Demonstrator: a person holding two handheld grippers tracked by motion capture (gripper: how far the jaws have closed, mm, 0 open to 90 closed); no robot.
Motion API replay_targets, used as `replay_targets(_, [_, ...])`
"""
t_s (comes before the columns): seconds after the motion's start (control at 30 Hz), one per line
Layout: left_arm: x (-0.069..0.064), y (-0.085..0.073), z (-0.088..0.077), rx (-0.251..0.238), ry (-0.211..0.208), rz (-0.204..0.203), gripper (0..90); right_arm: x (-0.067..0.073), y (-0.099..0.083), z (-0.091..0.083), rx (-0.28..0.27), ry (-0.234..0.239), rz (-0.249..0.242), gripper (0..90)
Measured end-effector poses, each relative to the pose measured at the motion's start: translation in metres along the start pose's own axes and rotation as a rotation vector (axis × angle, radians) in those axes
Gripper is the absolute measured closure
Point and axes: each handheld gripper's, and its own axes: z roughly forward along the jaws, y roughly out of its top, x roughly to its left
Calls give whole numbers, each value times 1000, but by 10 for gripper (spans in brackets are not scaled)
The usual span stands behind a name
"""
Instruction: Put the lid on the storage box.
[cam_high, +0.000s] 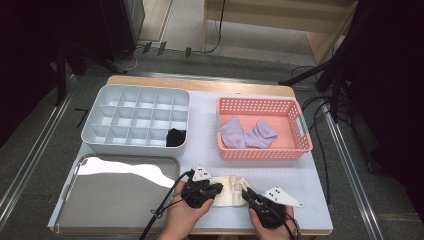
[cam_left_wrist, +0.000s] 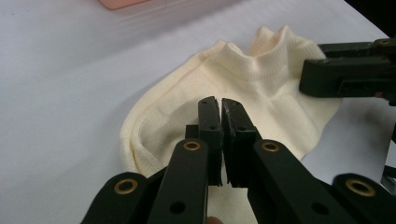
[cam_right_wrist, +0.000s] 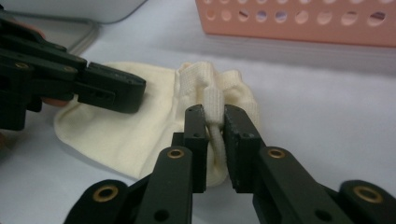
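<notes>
Two grippers work one cream ribbed ankle sock (cam_high: 226, 189) lying flat on the white worktop (cam_high: 210, 145), long axis running between them. Right gripper (cam_right_wrist: 214, 122) jaws pinch its cuff band; left gripper (cam_left_wrist: 220, 122) jaws stand closed over the toe end.

The left gripper (cam_left_wrist: 220, 140) hides part of the cream sock (cam_left_wrist: 187, 107) beneath it

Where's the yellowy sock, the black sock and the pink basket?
cream sock (cam_left_wrist: 196, 88): left gripper view, on its flat middle.
black sock (cam_high: 175, 137): high view, on its middle, in the divided tray's corner compartment.
pink basket (cam_high: 264, 152): high view, on its near wall.
</notes>
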Motion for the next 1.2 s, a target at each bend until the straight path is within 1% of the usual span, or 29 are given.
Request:
replay_targets(0.07, [0,0,-1,0,7,5,865,0,1,-1,-12,-2,-1,816])
replay_targets(0.13, [0,1,-3,-16,10,8,862,0,1,0,-17,-4,-11,816])
replay_targets(0.17, [0,1,-4,-21,15,3,867,1,0,0,-19,-8,-11,816])
replay_targets(0.2, [0,2,-5,-30,13,4,894,1,0,0,-26,-8,-20,815])
replay_targets(0.27, [1,2,-7,-45,13,-4,900,1,0,1,-30,-18,-29,812])
replay_targets(0.3, [1,3,-9,-48,11,-2,900,1,-1,2,-28,-16,-25,799])
replay_targets(0.33, [1,4,-11,-60,9,-6,900,-1,-1,3,-22,-14,-23,773])
replay_targets(0.37, [2,5,-15,-70,-1,-6,848,-1,-2,3,-20,-20,-18,727])
replay_targets(0.4, [2,5,-19,-81,-9,-11,783,-2,-2,3,-22,-29,-21,703])
replay_targets(0.43, [3,6,-24,-94,1,-14,730,-3,-3,3,-22,-31,-13,696])
replay_targets(0.47, [5,7,-29,-108,7,-24,703,-4,-3,2,-29,-31,-17,689])
replay_targets(0.5, [7,8,-32,-120,11,-34,694,-5,-3,0,-28,-30,-9,690])
replay_targets(0.53, [9,8,-37,-128,11,-39,693,-6,-3,-1,-38,-30,-10,695])
replay_targets(0.57, [10,8,-39,-125,20,-41,692,-7,-2,-3,-40,-30,-6,703])
replay_targets(0.6, [11,7,-40,-124,20,-40,692,-7,-2,-4,-45,-33,-4,705])
replay_targets(0.67, [10,4,-39,-105,28,-39,699,-8,-2,-4,-49,-31,-6,723])
replay_targets(0.73, [10,1,-37,-80,52,-13,700,-7,-2,-4,-48,-30,-9,730])
replay_targets(0.77, [10,-1,-36,-73,76,-7,698,-7,-2,-4,-47,-26,-13,732])
replay_targets(0.8, [9,-2,-36,-69,93,-6,687,-6,-2,-4,-45,-28,-21,733])
replay_targets(0.87, [9,-3,-37,-76,116,-7,670,-5,-2,-4,-42,-34,-18,741])
replay_targets(0.97, [9,-5,-39,-74,142,14,674,-6,-2,-4,-38,-30,-14,769])
replay_targets(1.0, [9,-5,-39,-73,151,18,675,-7,-2,-3,-40,-29,-21,775])
replay_targets(1.03, [9,-5,-38,-73,154,14,683,-7,-2,-3,-36,-30,-18,787])
replay_targets(1.07, [10,-5,-38,-66,152,21,706,-7,-2,-3,-34,-29,-18,802])
replay_targets(1.17, [10,-7,-36,-55,129,24,817,-7,-2,-3,-31,-30,-29,836])
replay_targets(1.2, [10,-6,-36,-58,131,30,842,-6,-2,-3,-32,-31,-29,848])
